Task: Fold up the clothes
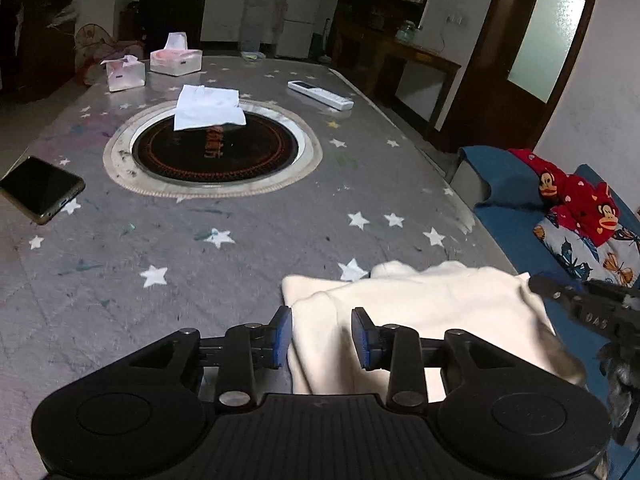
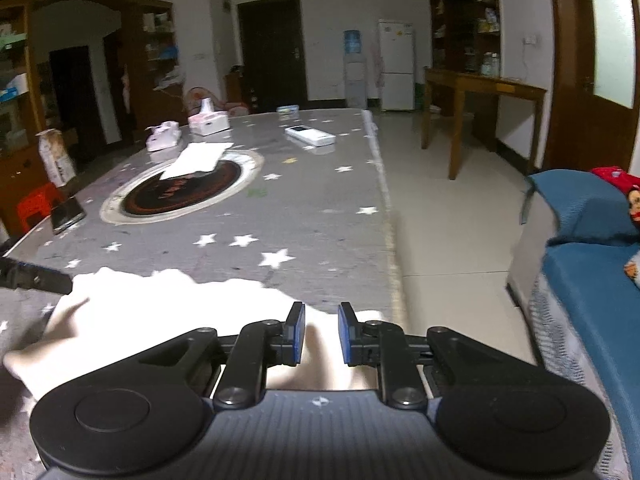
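While your left hand-held gripper and right hand-held gripper hang parted, gripping nothing, the cream garment lies on the surface's near corner. Garment runs crosswise beneath both; left edge sits under your left.

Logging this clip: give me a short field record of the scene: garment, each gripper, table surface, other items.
garment: cream garment, bunched at the table's near edge
left gripper: open, garment between pads, not pinched
right gripper: open above the garment
table: grey star-print cover, round black inset
other items: folded white cloth, phone, remote, tissue packs
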